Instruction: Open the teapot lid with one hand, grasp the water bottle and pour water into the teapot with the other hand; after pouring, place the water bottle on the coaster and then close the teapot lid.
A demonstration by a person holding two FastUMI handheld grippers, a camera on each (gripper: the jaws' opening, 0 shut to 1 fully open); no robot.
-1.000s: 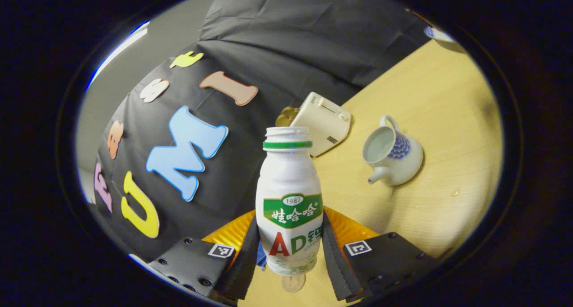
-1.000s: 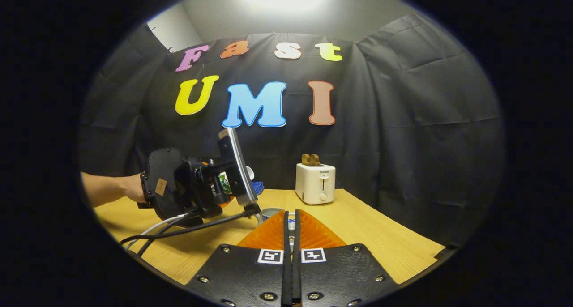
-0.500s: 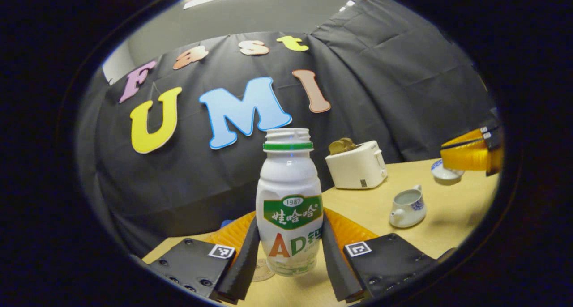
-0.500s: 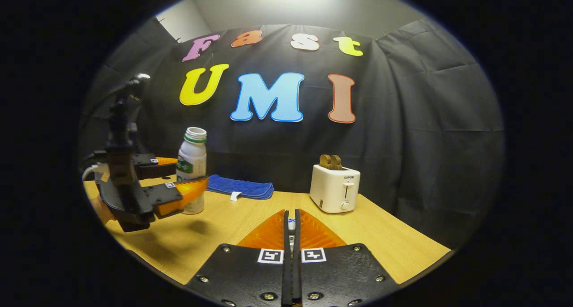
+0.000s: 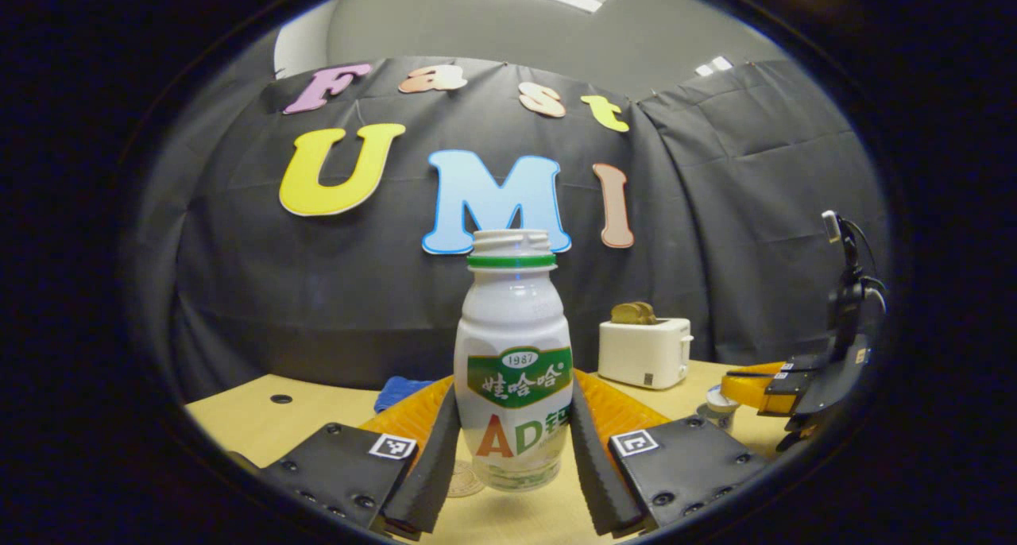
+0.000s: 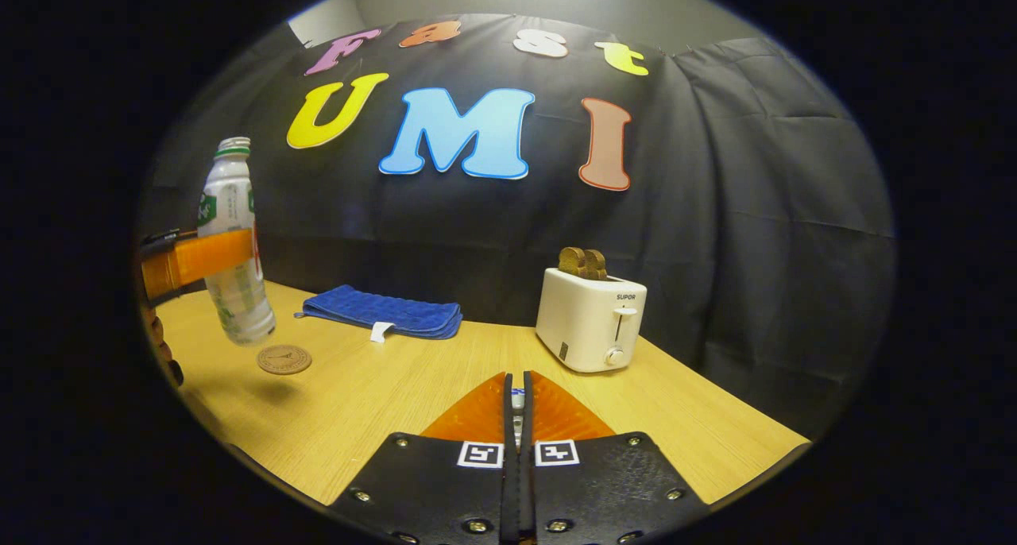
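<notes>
With our left gripper (image 5: 515,465) clamped low on the upright water bottle (image 5: 513,370), hanging just above the coaster (image 6: 284,360), we judge its light, thin plastic crushable, so we grip gently, while our right gripper (image 6: 517,406) pinches something small, likely the lid.

Right gripper view. At the bottom we see the right gripper (image 6: 516,418), its fingers pressed together around a small blue-and-white piece, too hidden for us to identify. At far left the left gripper (image 6: 199,257) clamps an uncapped white water bottle (image 6: 232,291), tilted slightly and held above the bench (image 6: 381,394). A round brown coaster (image 6: 284,359) lies on the bench just beside and below the bottle's base. Behind it we note a folded blue cloth (image 6: 381,311); to the right stands a white toaster (image 6: 589,318) with bread (image 6: 581,262) in its slots.
</notes>
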